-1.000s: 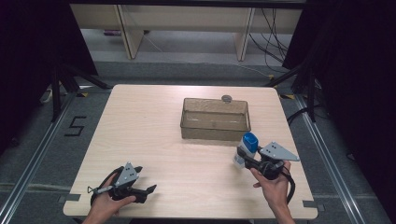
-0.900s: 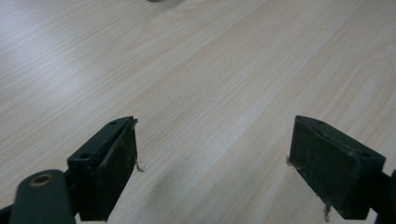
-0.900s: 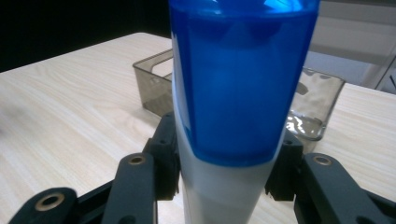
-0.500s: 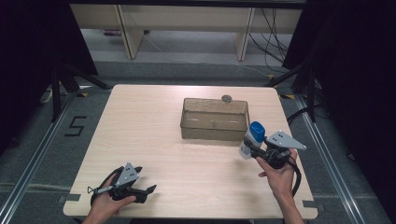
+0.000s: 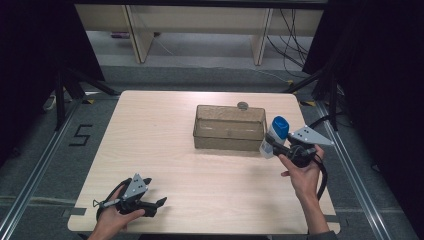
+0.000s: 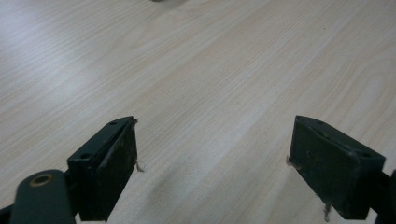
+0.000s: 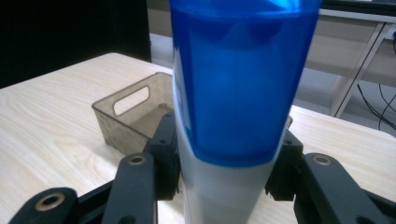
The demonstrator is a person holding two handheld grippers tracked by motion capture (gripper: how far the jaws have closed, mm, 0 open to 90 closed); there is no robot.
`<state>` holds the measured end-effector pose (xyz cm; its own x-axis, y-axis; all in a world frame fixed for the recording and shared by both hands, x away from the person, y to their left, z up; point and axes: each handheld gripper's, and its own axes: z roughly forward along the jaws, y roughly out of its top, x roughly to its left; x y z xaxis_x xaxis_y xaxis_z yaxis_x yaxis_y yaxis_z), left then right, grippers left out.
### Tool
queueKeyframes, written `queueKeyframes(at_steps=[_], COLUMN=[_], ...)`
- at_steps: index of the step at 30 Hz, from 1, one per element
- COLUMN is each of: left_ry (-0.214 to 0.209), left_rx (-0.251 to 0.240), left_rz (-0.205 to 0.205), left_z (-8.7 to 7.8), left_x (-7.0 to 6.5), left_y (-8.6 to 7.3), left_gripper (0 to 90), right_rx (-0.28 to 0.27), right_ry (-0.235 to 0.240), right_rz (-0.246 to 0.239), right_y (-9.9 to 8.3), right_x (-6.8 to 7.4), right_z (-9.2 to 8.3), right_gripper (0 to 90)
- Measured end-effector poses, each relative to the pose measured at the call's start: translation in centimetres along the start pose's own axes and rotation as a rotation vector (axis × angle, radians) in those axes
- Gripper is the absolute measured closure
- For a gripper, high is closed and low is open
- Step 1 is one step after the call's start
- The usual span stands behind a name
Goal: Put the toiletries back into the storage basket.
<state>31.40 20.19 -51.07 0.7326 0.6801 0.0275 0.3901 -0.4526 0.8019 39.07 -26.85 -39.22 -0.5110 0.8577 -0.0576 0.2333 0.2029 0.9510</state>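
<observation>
While the left gripper [image 5: 159, 202] rests at the near edge of the counter [image 5: 165, 135] with its jaws apart on bare wood, the right gripper [image 5: 270, 145] is clamped on the white body of a blue-capped bottle [image 5: 276, 135], which stands upright between its jaws, lifted off the counter. Just beyond and to the left of that bottle sits a translucent brown bin [image 5: 228, 127], and a small round grey object [image 5: 243, 105] lies behind the bin's far wall.

Wood table [image 5: 200, 165]: clear bin [image 5: 229, 128] on it, far-right of ctr.
</observation>
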Motion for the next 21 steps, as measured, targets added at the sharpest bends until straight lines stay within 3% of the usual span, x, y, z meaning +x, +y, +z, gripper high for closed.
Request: queueKeyframes(at_steps=[1, 2, 4, 5, 6, 7, 12, 14, 15, 17, 18, 19, 21], left_ry=[0.019, 0.015, 0.011, 0.011, 0.012, 0.013, 0.014, 0.002, 0.018, 0.011, 0.013, 0.018, 0.024], left_rx=[0.013, -0.003, -0.004, 0.015, 0.016, 0.014, 0.011, -0.006, 0.011, 0.004, 0.013, 0.004, 0.003], left_rz=[0.014, -0.011, -0.011, 0.014, 0.015, 0.014, 0.011, -0.015, 0.019, 0.007, 0.016, 0.012, 0.015], left_z=[0.0, 0.1, 0.1, 0.0, 0.0, 0.0, 0.0, 0.1, 0.0, 0.0, 0.0, 0.0, 0.0], left_x=[0.1, 0.0, 0.0, 0.1, 0.1, 0.1, 0.1, 0.0, 0.2, 0.1, 0.1, 0.1, 0.1], left_y=[0.0, 0.0, 0.0, 0.0, 0.0, 0.0, 0.0, 0.0, 0.1, 0.0, 0.0, 0.0, 0.1], left_gripper=[14.9, 14.9, 14.9, 14.9, 14.9, 14.9, 14.9, 14.9, 14.9, 14.9, 14.9, 14.9, 14.9], right_rx=[0.016, 0.008, 0.017, 0.019, 0.028, 0.019, 0.039, 0.046, 0.049, 0.037, 0.056, 0.046, 0.048], right_ry=[0.019, 0.013, 0.012, 0.004, 0.01, -0.004, -0.008, -0.011, -0.014, -0.015, -0.014, -0.022, -0.024], right_rz=[0.056, 0.053, 0.031, 0.021, 0.035, 0.013, 0.021, 0.0, 0.025, -0.01, 0.033, -0.013, -0.011], right_y=[0.1, 0.3, 0.8, 1.0, 1.3, 1.5, 2.3, 2.6, 2.7, 3.0, 3.1, 3.2, 3.5], right_x=[0.2, 0.1, -0.4, -0.5, -0.5, -0.7, -1.0, -1.3, -1.2, -1.7, -1.5, -1.9, -2.0], right_z=[0.1, 0.2, 0.4, 0.6, 0.8, 1.0, 1.9, 2.3, 2.5, 2.9, 3.0, 3.2, 3.6], right_gripper=[56.5, 56.5, 56.5, 56.5, 56.5, 56.5, 56.5, 56.5, 56.5, 56.5, 56.5, 56.5, 56.5])
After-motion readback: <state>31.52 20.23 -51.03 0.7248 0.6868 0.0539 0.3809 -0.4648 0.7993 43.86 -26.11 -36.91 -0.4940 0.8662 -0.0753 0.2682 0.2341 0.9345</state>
